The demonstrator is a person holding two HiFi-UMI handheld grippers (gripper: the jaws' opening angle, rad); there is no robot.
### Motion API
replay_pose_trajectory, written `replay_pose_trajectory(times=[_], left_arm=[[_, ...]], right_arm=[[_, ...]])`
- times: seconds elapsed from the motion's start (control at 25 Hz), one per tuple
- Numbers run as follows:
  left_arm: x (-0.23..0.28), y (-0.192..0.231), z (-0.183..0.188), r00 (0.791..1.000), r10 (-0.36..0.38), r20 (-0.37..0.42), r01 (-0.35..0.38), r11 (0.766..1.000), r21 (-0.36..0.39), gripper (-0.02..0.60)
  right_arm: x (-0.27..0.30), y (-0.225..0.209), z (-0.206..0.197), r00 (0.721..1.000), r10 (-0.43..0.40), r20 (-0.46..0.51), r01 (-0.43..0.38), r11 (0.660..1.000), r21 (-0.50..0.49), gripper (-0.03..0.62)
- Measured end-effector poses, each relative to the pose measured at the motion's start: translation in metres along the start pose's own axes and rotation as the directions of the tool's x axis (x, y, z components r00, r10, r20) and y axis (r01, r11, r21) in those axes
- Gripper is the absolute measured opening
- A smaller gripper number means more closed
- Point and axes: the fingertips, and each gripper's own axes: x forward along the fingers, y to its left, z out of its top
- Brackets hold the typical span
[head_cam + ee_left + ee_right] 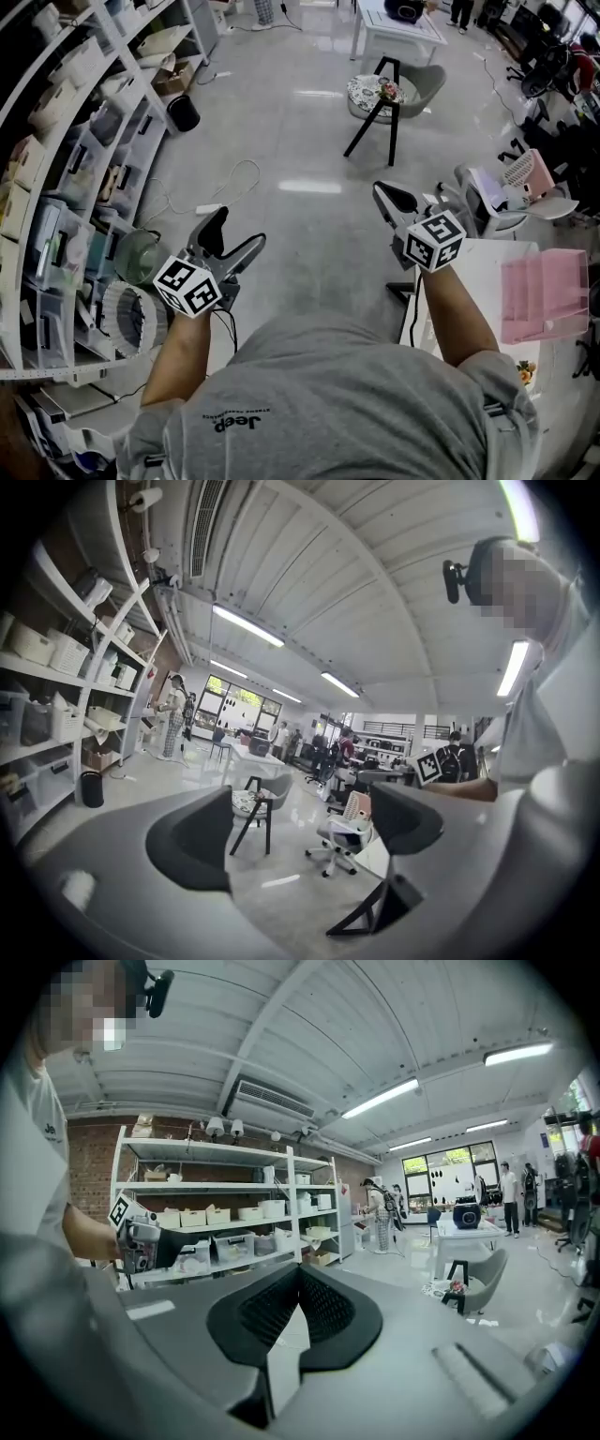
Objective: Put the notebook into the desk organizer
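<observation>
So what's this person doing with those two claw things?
A person holds a two-jaw gripper in each hand, both over open floor and empty. The left gripper has its jaws apart; the right gripper is shut. A pink desk organizer sits on the white table at the right. No notebook is in view.

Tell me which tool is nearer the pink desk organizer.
Right. The right tool is up-left of the pink desk organizer in the head view; the left tool is farther left, near the shelves.
</observation>
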Motion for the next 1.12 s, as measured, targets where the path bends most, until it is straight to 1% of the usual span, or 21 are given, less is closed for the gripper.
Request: replay_pose_trajectory(times=[0.16, 0.24, 0.32, 0.44, 0.56, 0.72, 0.8, 0.96, 1.12], left_arm=[[0.016, 0.011, -0.001, 0.999, -0.046, -0.029, 0.046, 0.999, -0.010, 0.492], [0.025, 0.020, 0.000, 0.995, -0.089, -0.043, 0.089, 0.996, -0.016, 0.492], [0.035, 0.024, -0.008, 0.986, -0.148, -0.075, 0.146, 0.989, -0.027, 0.492], [0.053, 0.013, -0.025, 0.960, -0.245, -0.136, 0.242, 0.969, -0.040, 0.492], [0.075, -0.010, -0.041, 0.923, -0.341, -0.176, 0.336, 0.940, -0.060, 0.492], [0.105, -0.050, -0.069, 0.863, -0.451, -0.227, 0.441, 0.892, -0.099, 0.492], [0.121, -0.078, -0.086, 0.824, -0.503, -0.260, 0.489, 0.864, -0.124, 0.492], [0.147, -0.141, -0.134, 0.721, -0.607, -0.334, 0.575, 0.793, -0.200, 0.492], [0.168, -0.201, -0.190, 0.622, -0.674, -0.398, 0.605, 0.737, -0.302, 0.492]], right_arm=[[0.003, -0.010, -0.006, 0.999, -0.047, -0.003, 0.047, 0.999, 0.009, -0.002], [0.005, -0.014, -0.004, 0.996, -0.093, 0.000, 0.093, 0.996, 0.010, -0.002], [0.000, -0.016, -0.003, 0.989, -0.150, 0.004, 0.150, 0.988, 0.027, -0.002], [-0.022, -0.022, -0.006, 0.973, -0.231, 0.004, 0.231, 0.972, 0.043, -0.002], [-0.052, -0.030, -0.008, 0.950, -0.312, 0.008, 0.311, 0.949, 0.050, -0.002], [-0.101, -0.041, -0.015, 0.913, -0.409, 0.009, 0.407, 0.911, 0.062, -0.002], [-0.135, -0.048, -0.023, 0.887, -0.462, 0.003, 0.461, 0.884, 0.074, -0.002], [-0.210, -0.053, -0.048, 0.823, -0.567, -0.020, 0.566, 0.818, 0.101, -0.002], [-0.275, -0.058, -0.069, 0.769, -0.638, -0.042, 0.638, 0.762, 0.113, -0.002]])
